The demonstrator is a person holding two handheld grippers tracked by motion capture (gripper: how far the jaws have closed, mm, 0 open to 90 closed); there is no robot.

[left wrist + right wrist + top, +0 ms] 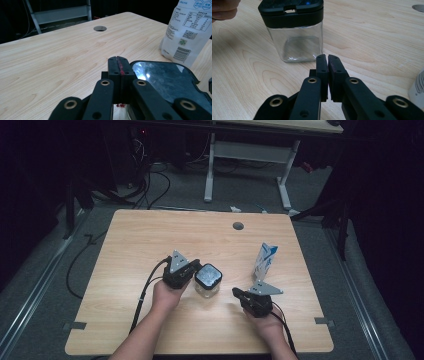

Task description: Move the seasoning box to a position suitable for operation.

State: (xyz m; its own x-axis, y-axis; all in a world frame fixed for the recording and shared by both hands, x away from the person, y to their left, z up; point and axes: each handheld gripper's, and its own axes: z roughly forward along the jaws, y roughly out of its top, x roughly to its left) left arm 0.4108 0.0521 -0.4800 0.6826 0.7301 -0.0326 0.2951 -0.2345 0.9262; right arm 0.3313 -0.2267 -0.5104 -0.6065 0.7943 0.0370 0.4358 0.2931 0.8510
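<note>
A clear glass jar (pixel 208 280) with a square black lid (pixel 170 77) stands upright near the middle of the wooden table (pixel 150 240). My left gripper (pixel 196 265) rests just left of the jar, its jaws pressed together with nothing between them (pixel 117 60). My right gripper (pixel 236 292) lies to the jar's right, pointing at it (pixel 297 35), and its jaws are shut with only a thin slit and nothing inside (pixel 325 57). A white and blue packet (pixel 265 261) stands behind the right gripper.
A round cable hole (pixel 238 226) is set in the table near its far edge. Beyond the table are a white desk frame (pixel 247 165) and loose cables on the floor. Bare wood stretches across the left and far parts of the tabletop.
</note>
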